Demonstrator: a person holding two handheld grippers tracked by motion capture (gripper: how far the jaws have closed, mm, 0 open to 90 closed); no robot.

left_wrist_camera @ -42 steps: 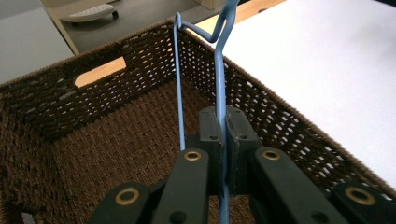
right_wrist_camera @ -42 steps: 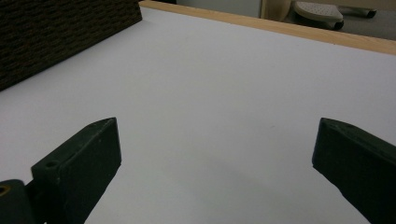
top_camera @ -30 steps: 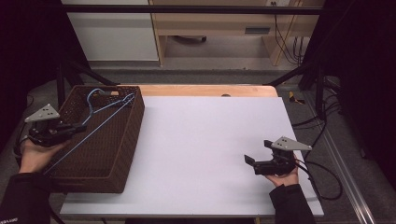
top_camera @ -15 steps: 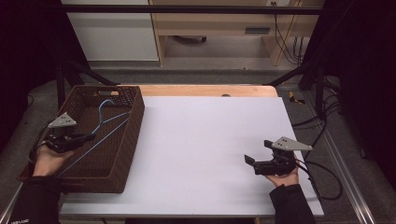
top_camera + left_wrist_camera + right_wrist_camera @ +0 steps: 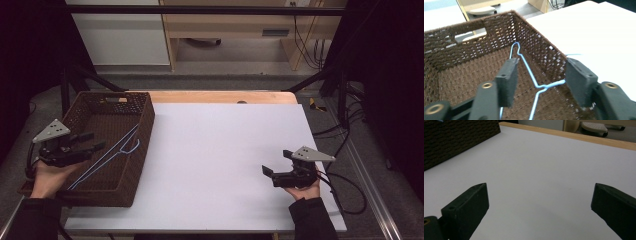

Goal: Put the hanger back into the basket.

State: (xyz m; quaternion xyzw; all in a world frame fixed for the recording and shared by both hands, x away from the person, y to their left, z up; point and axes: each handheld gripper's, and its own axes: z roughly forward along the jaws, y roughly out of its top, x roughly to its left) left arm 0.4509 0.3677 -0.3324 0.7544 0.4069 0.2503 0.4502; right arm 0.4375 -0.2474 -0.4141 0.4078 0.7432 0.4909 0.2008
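Since the earlier frames the hanger [image 5: 107, 159] has gone from hanging high over the basket [image 5: 146, 131] in the left gripper [image 5: 92, 141] to lying down inside it, and the left gripper has drawn back toward the basket's near left corner. Its jaws have just been opening; they now stand apart, and the pads press on nothing.

In the left gripper view the hanger's blue wire [image 5: 534, 82] runs between the two jaws but below and beyond them, clear of both pads. Its hook end leans up against the far inner wall of the basket [image 5: 474, 42], and one bent part of the wire reaches the side wall next to the white table [image 5: 599, 32], with a short tip showing just over that rim.

In the high view the hanger lies on a slant along the basket's floor, from the near left up toward the right wall. The basket sits at the left edge of the table [image 5: 225, 150].

The right gripper [image 5: 280, 162] is in the same spot as before, held low over the near right part of the table, well apart from the basket. Its jaws are wide apart with nothing between them; the right gripper view shows bare table [image 5: 544, 170] between them and the basket's corner [image 5: 456, 137] at upper left
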